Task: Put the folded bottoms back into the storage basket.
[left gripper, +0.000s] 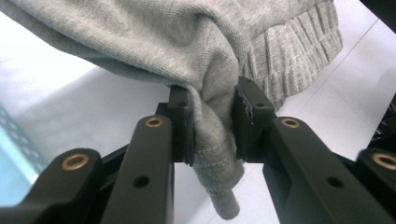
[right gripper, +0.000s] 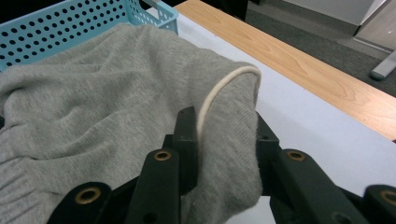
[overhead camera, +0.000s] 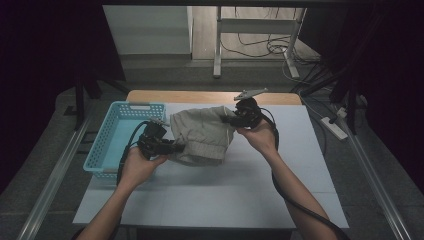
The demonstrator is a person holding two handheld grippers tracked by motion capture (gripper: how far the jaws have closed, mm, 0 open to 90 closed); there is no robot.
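A grey knitted garment (overhead camera: 202, 135) with a ribbed hem hangs bunched above the white table (overhead camera: 250, 190), held between both grippers. My left gripper (overhead camera: 172, 147) is shut on its lower left fold; in the left gripper view the garment (left gripper: 210, 93) is pinched between the jaws of that gripper (left gripper: 212, 126). At the garment's upper right corner my right gripper (overhead camera: 231, 119) is shut on it. In the right gripper view the garment (right gripper: 116, 93), with a pale cord along its edge, is clamped in that gripper (right gripper: 224, 140).
A light blue perforated basket (overhead camera: 100, 145) stands at the table's left edge, just left of my left hand. A wooden strip (overhead camera: 210, 96) runs along the far edge. Cables and desk legs (overhead camera: 217, 45) lie on the floor beyond.
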